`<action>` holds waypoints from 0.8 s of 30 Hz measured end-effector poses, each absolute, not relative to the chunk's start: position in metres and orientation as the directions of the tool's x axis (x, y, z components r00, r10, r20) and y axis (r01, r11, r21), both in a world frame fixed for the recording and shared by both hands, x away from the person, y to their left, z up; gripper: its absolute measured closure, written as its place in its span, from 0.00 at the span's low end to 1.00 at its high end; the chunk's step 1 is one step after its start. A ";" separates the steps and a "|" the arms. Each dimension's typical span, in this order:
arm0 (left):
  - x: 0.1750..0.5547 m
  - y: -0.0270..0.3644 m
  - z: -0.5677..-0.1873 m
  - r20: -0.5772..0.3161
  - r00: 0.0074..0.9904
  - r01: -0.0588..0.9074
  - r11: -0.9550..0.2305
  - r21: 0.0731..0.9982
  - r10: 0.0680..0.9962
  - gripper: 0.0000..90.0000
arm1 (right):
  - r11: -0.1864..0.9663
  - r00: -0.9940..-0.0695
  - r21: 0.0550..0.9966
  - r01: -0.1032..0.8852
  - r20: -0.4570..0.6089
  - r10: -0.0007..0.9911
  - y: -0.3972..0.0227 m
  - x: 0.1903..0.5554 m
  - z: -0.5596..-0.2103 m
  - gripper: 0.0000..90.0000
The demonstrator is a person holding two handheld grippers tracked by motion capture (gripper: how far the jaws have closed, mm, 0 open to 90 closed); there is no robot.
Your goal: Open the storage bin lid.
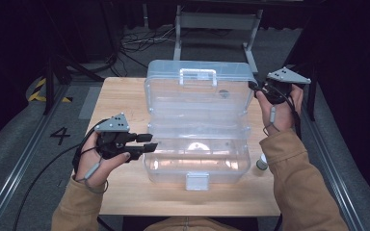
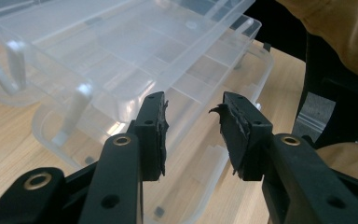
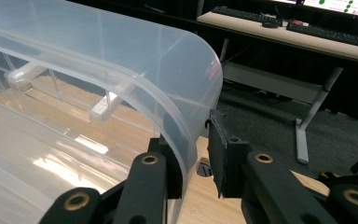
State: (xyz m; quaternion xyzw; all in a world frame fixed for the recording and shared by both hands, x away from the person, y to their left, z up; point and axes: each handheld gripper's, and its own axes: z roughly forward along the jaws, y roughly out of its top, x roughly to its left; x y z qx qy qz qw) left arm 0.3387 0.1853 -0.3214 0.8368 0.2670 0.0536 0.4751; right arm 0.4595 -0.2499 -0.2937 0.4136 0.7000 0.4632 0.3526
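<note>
A clear plastic box (image 1: pixel 197 161) sits on the wooden table (image 1: pixel 120 96) with its lid (image 1: pixel 197 96) standing upright. My left gripper (image 1: pixel 151 143) lies level at the left end of the box base. In the left gripper view it (image 2: pixel 191 105) stands open with nothing between its jaws, and the box's inner tray (image 2: pixel 121 51) is just ahead. My right gripper (image 1: pixel 255 88) is at the lid's right edge. In the right gripper view its jaws (image 3: pixel 191 133) straddle the lid's curved wall (image 3: pixel 168 70), with a gap showing at the right pad (image 3: pixel 216 154).
A small white bottle (image 1: pixel 261 161) stands on the table just right of the box base. The box's front latch (image 1: pixel 197 180) faces the person. Beyond the table are a metal frame (image 1: pixel 217 21), cables on the floor and a desk with keyboards (image 3: pixel 307 28).
</note>
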 end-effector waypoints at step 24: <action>0.337 0.172 -0.354 -0.212 0.891 0.410 -0.514 0.753 0.401 0.68 | 0.204 -0.418 0.935 0.289 -0.068 0.906 -0.252 0.482 -0.294 0.86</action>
